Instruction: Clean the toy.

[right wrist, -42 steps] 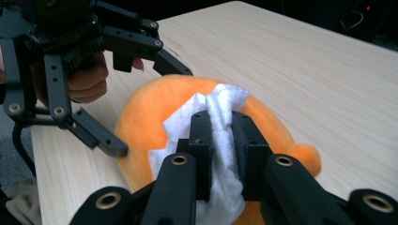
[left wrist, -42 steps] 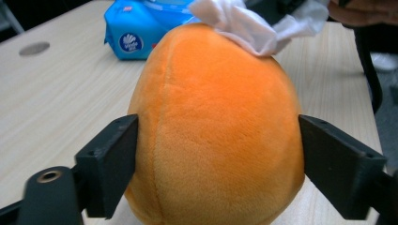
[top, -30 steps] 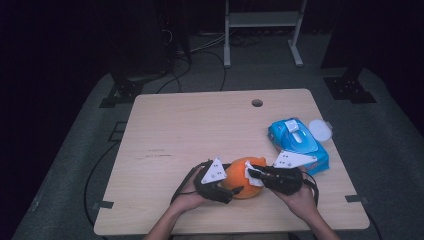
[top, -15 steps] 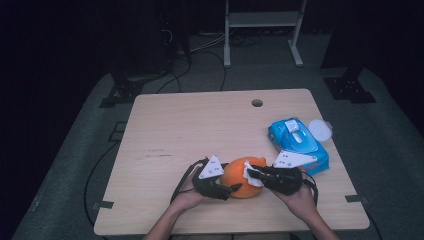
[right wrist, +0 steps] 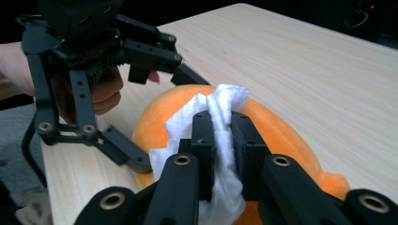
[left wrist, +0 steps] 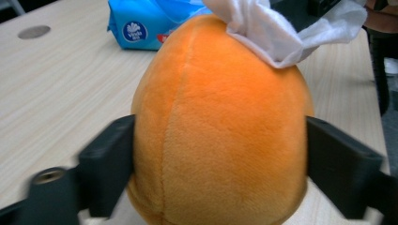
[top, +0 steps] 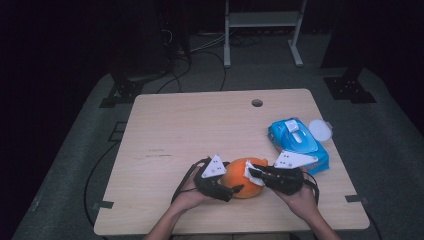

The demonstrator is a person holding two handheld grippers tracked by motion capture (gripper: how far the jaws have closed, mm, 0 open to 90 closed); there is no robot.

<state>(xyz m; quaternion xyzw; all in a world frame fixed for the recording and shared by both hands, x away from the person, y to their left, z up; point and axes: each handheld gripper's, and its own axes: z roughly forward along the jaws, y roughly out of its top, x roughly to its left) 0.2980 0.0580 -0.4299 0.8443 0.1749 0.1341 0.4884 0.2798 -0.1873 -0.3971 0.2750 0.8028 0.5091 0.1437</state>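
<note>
Your two grippers meet at the orange plush toy (top: 244, 177).
Your left gripper (top: 235, 190) flanks the toy near the surface (top: 190, 125) front edge; your right gripper (top: 251, 173) presses a white wipe (top: 248, 171) on it. A blue wipes pack (top: 295, 140) lies right.

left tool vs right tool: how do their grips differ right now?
The left tool straddles the orange plush toy, its jaws spread wide against the toy's two sides; the right tool has its jaws nearly together, pinching a white wipe. The left tool's jaws have just been opening, the toy between them, while the right tool's grip holds tight. The left tool steadies the toy; the right tool presses the wipe onto its top. Both are hand-held and meet at the toy.
</note>
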